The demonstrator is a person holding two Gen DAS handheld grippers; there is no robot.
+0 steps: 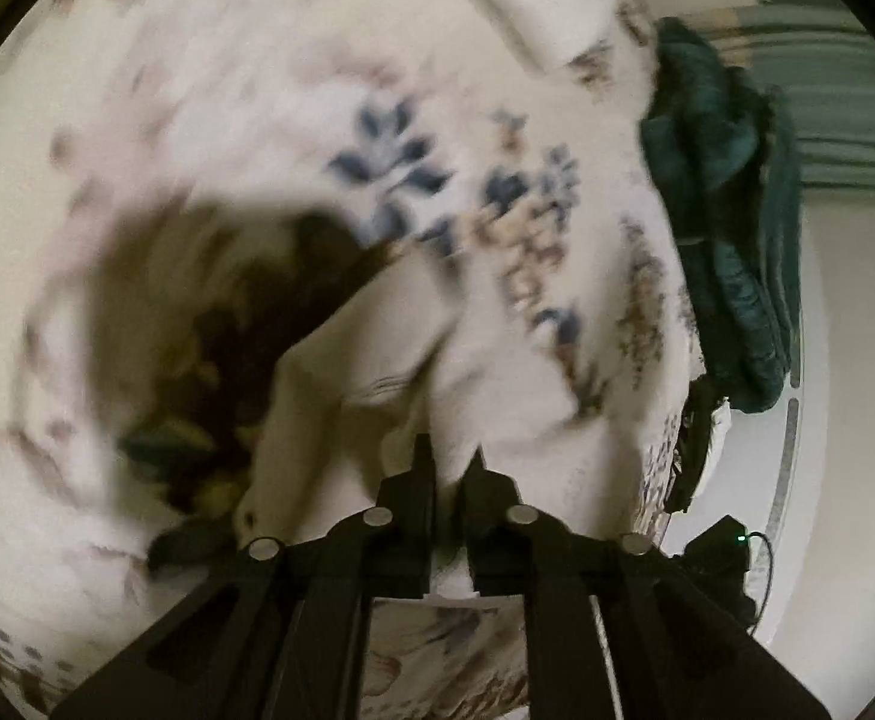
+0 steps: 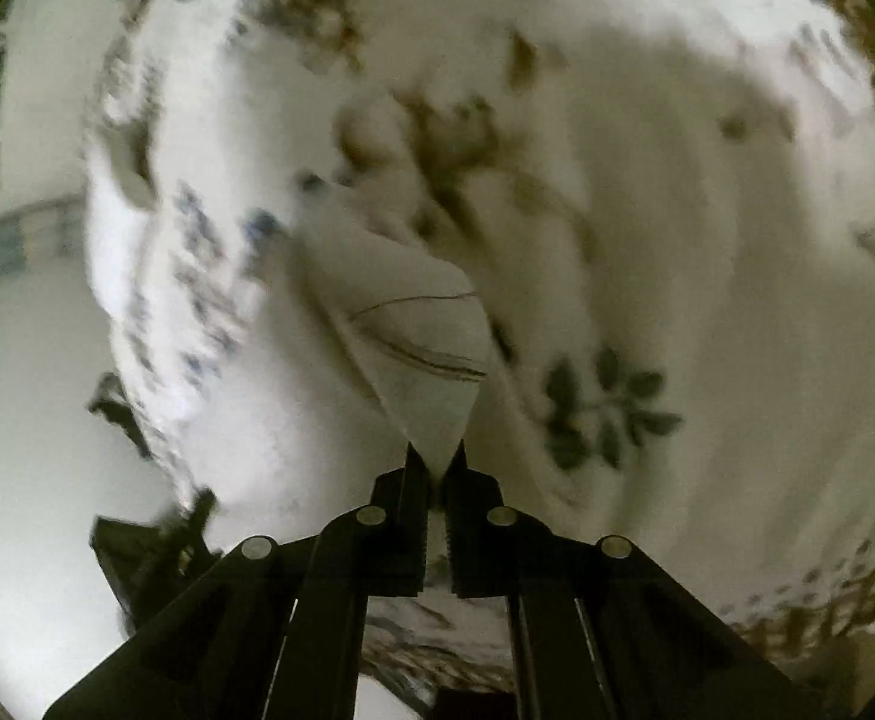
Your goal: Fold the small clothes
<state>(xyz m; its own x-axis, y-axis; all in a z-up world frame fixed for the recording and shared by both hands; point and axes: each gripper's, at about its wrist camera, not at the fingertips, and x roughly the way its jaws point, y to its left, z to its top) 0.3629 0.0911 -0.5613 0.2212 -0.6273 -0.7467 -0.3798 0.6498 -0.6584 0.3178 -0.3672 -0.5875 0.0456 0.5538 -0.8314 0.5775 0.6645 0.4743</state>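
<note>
Left gripper (image 1: pixel 450 456): jaws clamped on white cloth (image 1: pixel 377 354), centre to 6 o'clock.
Right gripper (image 2: pixel 436 457): pinching cloth corner (image 2: pixel 431 348), 6 o'clock.
Bedsheet (image 1: pixel 227 90): floral, blurred, underneath.
Green garment (image 1: pixel 731 228): 2 o'clock, bed edge.

Lighting is dim and warm in both wrist views. Heavy motion blur smears the floral bedsheet (image 1: pixel 413 180); its print is illegible toward the margins. A dark shadow pools at left centre in the left view. Fisheye curvature bends every edge, with black vignetting at the corners. Only the left gripper (image 1: pixel 450 457) and right gripper (image 2: pixel 436 455) appear sharp.
</note>
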